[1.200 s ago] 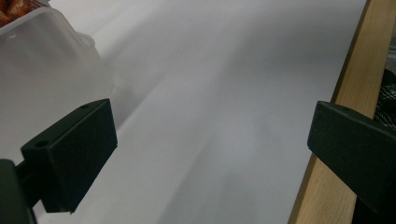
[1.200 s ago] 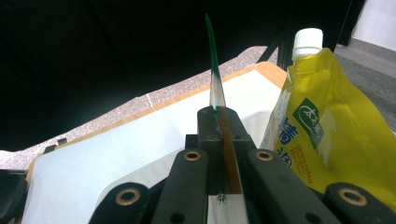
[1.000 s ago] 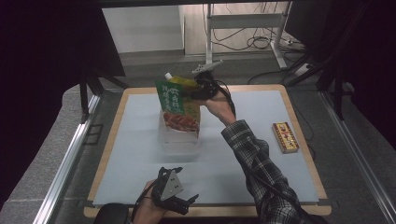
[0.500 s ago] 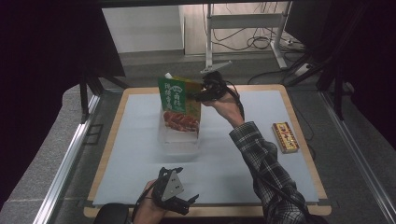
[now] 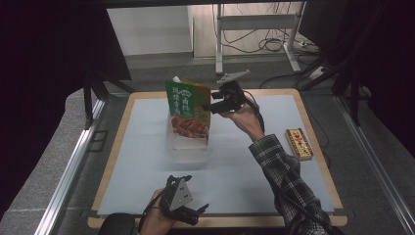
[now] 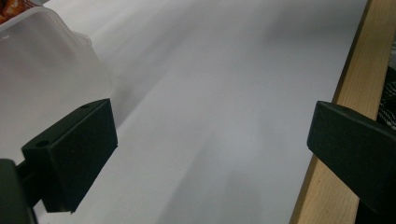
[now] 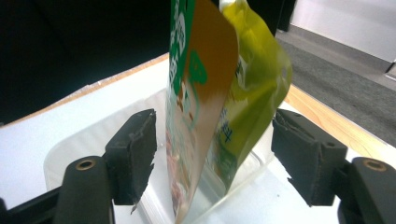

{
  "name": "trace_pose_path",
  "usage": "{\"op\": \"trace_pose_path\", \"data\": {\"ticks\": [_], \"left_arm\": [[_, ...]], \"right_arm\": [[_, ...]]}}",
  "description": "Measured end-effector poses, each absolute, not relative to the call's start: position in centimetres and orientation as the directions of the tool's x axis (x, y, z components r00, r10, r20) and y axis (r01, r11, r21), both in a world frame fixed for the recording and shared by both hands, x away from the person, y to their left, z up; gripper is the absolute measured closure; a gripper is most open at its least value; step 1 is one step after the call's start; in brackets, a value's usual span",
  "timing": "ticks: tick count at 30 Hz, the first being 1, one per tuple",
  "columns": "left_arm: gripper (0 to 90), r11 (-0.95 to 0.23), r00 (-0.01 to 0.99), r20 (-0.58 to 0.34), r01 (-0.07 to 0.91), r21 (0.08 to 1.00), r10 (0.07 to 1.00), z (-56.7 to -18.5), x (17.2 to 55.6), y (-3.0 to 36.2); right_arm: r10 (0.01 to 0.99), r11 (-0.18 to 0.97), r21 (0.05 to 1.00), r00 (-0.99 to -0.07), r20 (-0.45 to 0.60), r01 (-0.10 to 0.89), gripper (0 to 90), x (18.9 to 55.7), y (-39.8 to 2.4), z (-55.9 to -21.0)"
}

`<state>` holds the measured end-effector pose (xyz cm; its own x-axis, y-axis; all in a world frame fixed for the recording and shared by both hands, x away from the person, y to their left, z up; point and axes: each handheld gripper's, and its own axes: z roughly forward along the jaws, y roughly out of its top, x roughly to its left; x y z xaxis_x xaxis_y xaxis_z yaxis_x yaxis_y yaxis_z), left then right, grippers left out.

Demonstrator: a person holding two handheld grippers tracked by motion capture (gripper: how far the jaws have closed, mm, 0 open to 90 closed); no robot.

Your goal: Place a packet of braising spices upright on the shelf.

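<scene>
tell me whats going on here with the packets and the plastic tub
A person is working with two handheld grippers. The right gripper has just been opening its jaws around two packets standing upright in the clear plastic tub: a flat green and brown carton and a yellow-green pouch. Its pads stand apart from both, so the packets look released. The left gripper rests open near the table's front edge.

The right hand-held gripper [image 5: 211, 105] has just opened its jaws, apparently letting go of the pouches [image 5: 188, 108] in the clear container [image 5: 188, 148]
</scene>
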<state>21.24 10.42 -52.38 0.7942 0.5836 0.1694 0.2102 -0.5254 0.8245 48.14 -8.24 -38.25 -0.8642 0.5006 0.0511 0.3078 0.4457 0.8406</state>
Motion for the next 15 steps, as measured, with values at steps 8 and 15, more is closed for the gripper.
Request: {"op": "trace_pose_path", "data": {"ticks": [8,15], "left_arm": [[1.4,-0.520,0.793,0.164,0.213,0.827,0.586,-52.4,21.3,10.4],[1.4,-0.521,0.794,0.164,0.214,0.826,0.585,-52.5,21.3,10.3]], "right_arm": [[0.510,0.445,0.841,-0.859,0.044,0.308,23.3,47.3,-9.2,-38.9],[0.526,0.445,0.838,-0.849,0.041,0.316,17.2,46.5,-10.2,-39.8]]}}
